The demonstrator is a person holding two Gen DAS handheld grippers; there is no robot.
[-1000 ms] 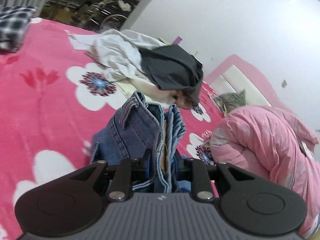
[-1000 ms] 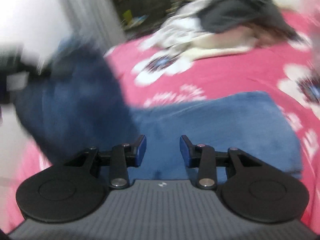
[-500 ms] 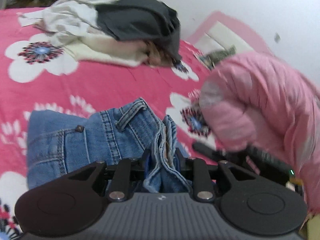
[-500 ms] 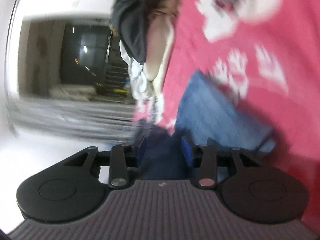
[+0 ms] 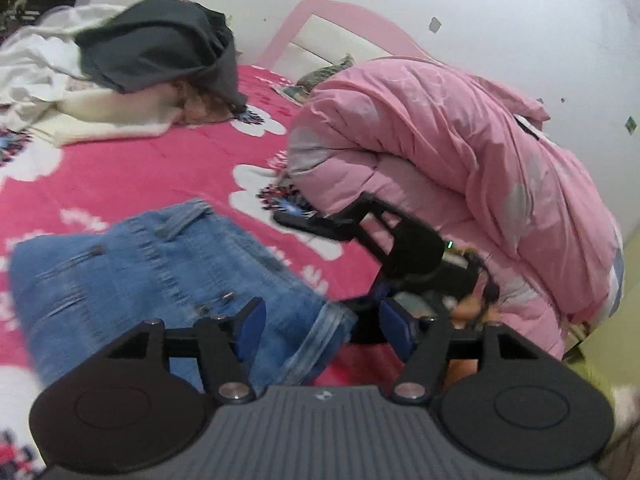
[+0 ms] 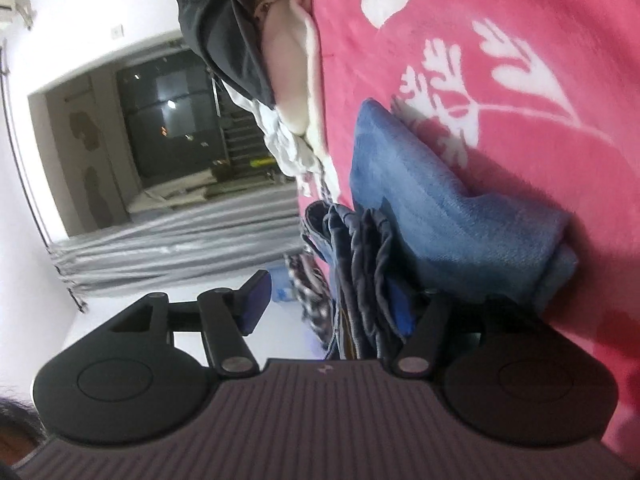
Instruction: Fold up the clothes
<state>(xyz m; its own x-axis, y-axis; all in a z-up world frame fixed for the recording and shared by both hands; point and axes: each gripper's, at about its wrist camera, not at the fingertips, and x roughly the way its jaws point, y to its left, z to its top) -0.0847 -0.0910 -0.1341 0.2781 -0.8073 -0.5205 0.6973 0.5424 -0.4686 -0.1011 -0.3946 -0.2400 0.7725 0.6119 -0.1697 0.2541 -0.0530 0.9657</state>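
The folded jeans (image 5: 160,276) lie on the pink bed (image 5: 120,176), their long side running left to right, the waistband corner just ahead of the left tool (image 5: 322,326) – the nearer one. Its jaws are opening, denim between but no longer pinched. The right tool (image 6: 332,306) (rolled onto its side) is opening too, folds resting against one pad. Half a second ago both clamped the cloth.

White wall (image 5: 440,8), pink headboard (image 5: 320,12), grey curtain (image 6: 168,236), seemingly dark window (image 6: 176,120)
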